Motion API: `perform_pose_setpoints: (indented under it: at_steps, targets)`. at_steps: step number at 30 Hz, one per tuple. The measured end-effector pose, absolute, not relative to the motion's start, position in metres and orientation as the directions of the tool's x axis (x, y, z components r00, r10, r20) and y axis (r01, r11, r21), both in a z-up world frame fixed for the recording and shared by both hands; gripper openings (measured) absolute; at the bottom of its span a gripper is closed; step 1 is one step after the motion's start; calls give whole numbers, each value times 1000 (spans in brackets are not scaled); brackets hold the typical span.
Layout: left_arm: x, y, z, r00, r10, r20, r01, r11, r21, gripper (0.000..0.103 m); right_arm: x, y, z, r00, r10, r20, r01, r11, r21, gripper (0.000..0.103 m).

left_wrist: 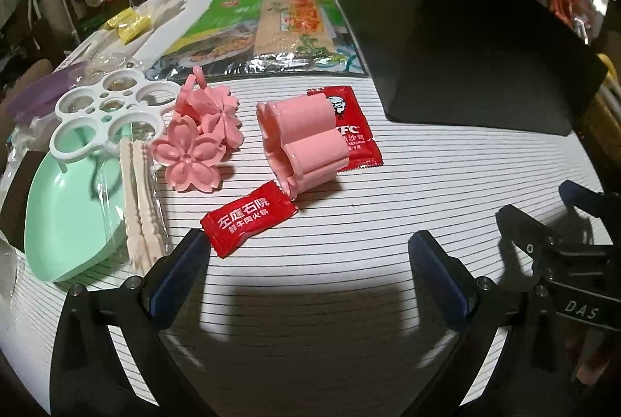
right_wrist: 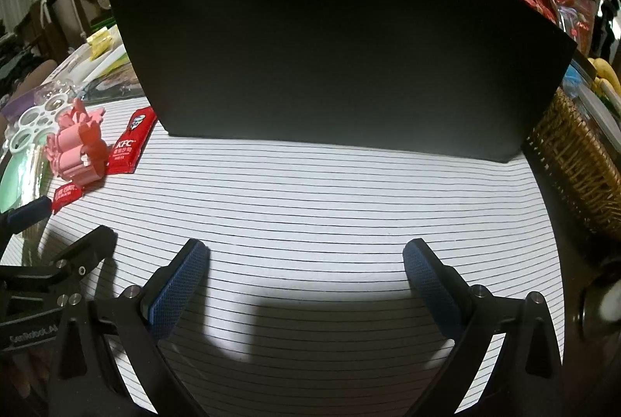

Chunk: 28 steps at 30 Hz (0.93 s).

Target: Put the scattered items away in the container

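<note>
The left gripper [left_wrist: 306,242] sits nearest the lens, jaws spread wide and holding nothing, low over the striped table cloth [left_wrist: 388,192]. Its left fingertip [left_wrist: 190,242] is just beside, perhaps touching, the red candy wrapper [left_wrist: 248,223]. The right gripper [right_wrist: 306,254] is likewise released and empty, above bare cloth toward the near edge of the table.

The scattered things lie toward the table's left side: the pink flower-shaped cutter [left_wrist: 302,141] resting partly on the KFC ketchup sachet [left_wrist: 349,126], two pink blossom stampers [left_wrist: 205,134] beside it, and a white ring mould [left_wrist: 104,110] near the left edge over a mint green dish [left_wrist: 66,215]. The black container [right_wrist: 330,60] stands toward the far right side; only its outer wall shows, so its opening cannot be seen.

Risks, as I judge them: the flat wrapper may slide ahead of a closing fingertip rather than being pinched. Lifting the cutter could drag the sachet along. With the container's rim out of sight, a release may fall short against the wall.
</note>
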<state>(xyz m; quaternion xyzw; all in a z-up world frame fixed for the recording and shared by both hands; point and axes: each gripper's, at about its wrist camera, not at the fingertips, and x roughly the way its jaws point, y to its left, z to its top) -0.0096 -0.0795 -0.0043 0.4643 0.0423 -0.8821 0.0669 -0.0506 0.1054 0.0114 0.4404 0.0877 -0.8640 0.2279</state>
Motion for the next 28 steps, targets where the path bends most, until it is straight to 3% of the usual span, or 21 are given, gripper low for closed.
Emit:
perform_pose_setpoints:
  at_steps: [28]
  targets:
    - [-10, -81, -5, -559, -87, -825, 168, -986, -10, 103, -52, 105, 12, -508, -317, -801, 472, -880, 49, 103]
